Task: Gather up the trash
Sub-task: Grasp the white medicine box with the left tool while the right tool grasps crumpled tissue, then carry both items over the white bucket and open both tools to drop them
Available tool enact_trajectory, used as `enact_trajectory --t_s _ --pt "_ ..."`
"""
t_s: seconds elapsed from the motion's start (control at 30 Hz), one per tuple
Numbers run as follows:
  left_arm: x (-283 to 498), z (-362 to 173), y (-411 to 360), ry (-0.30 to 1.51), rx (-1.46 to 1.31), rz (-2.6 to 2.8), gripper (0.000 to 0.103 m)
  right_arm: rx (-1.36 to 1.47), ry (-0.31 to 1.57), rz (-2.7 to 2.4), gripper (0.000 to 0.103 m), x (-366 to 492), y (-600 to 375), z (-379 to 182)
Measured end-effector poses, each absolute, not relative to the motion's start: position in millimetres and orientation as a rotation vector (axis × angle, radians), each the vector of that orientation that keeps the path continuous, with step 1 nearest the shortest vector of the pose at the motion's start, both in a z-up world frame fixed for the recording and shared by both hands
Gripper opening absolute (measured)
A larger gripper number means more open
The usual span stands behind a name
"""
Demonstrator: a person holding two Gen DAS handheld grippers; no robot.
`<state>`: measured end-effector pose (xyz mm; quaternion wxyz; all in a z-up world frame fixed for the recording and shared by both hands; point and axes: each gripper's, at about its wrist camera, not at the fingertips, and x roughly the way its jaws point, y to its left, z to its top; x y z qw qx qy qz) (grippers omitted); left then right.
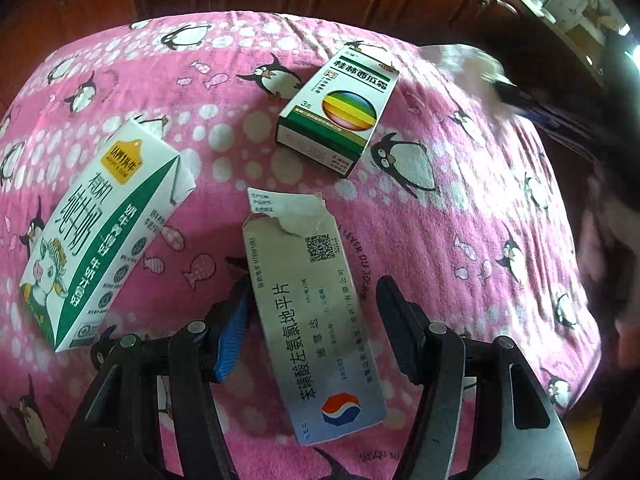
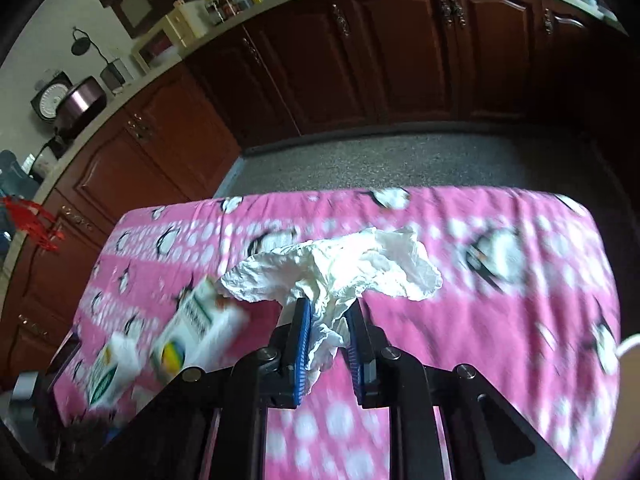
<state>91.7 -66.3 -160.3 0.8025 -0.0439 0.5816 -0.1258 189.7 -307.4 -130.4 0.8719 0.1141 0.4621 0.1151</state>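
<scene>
Between the right gripper's (image 2: pixel 328 320) pinching jaws, a crumpled tissue (image 2: pixel 340 268) is hanging.
The left gripper (image 1: pixel 312 300) is straddling a torn box (image 1: pixel 308 312), jaws spread, not gripping.

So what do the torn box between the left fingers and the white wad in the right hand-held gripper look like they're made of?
Torn box: thin printed cardboard with a slight sheen; the ripped flap shows a dull grey-white core. White wad: soft tissue paper, probably, matte and finely crinkled, bunched where the right hand-held gripper pinches it.
</scene>
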Motion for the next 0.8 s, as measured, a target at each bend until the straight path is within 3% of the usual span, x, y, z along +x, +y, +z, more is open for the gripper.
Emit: enact_trajectory --t_s 0.07,0.37,0.8 --pt "92.3 -160.0 -68.8 1.242 -0.082 -0.268 0.047 0.242 0.953 0.238 0.017 168.6 -318.1 -123.2" --pt "74.1 -136.6 -71.0 1.197 -0.1 -0.337 0.045 0.255 0.91 0.212 0.017 84.4 -338.3 -103.0" --pt "58.1 -91.8 -147.5 1.104 -0.004 -0.479 0.045 0.304 0.863 0.1 0.017 17.4 -391.4 -84.8"
